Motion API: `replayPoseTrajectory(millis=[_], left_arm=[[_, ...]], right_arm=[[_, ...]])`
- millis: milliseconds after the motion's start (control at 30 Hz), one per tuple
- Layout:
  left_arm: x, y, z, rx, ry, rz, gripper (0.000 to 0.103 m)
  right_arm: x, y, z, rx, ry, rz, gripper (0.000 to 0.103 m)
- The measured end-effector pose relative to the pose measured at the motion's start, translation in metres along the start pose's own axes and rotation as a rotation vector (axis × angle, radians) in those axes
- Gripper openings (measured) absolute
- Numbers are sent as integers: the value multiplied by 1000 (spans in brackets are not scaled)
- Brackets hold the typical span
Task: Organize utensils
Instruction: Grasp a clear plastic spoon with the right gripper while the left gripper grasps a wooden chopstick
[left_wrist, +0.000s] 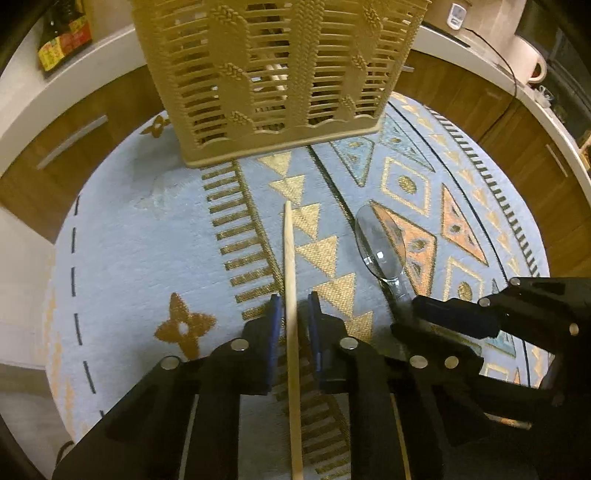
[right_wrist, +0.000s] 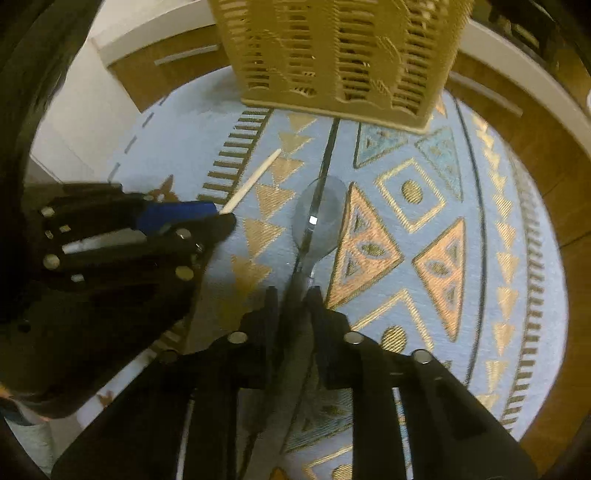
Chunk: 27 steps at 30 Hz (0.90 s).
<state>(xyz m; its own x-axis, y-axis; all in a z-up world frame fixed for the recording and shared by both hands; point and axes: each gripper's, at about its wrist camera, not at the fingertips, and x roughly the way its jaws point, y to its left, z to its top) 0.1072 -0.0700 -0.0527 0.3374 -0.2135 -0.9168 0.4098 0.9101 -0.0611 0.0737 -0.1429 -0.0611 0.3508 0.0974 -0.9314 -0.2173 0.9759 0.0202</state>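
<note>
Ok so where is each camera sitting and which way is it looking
Left wrist: on the left tool, looking down its fingers at a chopstick on the rug; the right tool shows too.
Right wrist: on the right tool, looking down at a clear spoon.
Both show the basket, spoon and chopstick.

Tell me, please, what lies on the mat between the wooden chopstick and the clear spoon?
Nothing lies there: in the left wrist view, only bare patterned mat with gold triangles separates the chopstick from the spoon.
</note>
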Motion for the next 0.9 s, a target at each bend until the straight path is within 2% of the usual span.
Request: replayPoseTrajectory(millis=[167, 467, 700, 800, 867, 900], left_arm=[[2, -3, 1, 2, -5, 31, 4], [-20, 19, -12, -66, -69, 14, 4], [-14, 28, -25, -90, -25, 5, 4], [-10, 23, -24, -68, -13, -18, 5], [-11, 23, -23, -59, -10, -31, 9], [-12, 25, -22, -60, -12, -39, 11]], right_arm=[[-1, 0, -2, -31, -20, -34, 11], [-22, -38, -15, 14, -33, -23, 10], [-30, -69, -21, 37, -35, -7, 10], [-38, -73, -18, 14, -75, 20, 11], [-38, -70, -12, 18, -72, 27, 15], [-37, -70, -9, 24, -66, 36, 20]])
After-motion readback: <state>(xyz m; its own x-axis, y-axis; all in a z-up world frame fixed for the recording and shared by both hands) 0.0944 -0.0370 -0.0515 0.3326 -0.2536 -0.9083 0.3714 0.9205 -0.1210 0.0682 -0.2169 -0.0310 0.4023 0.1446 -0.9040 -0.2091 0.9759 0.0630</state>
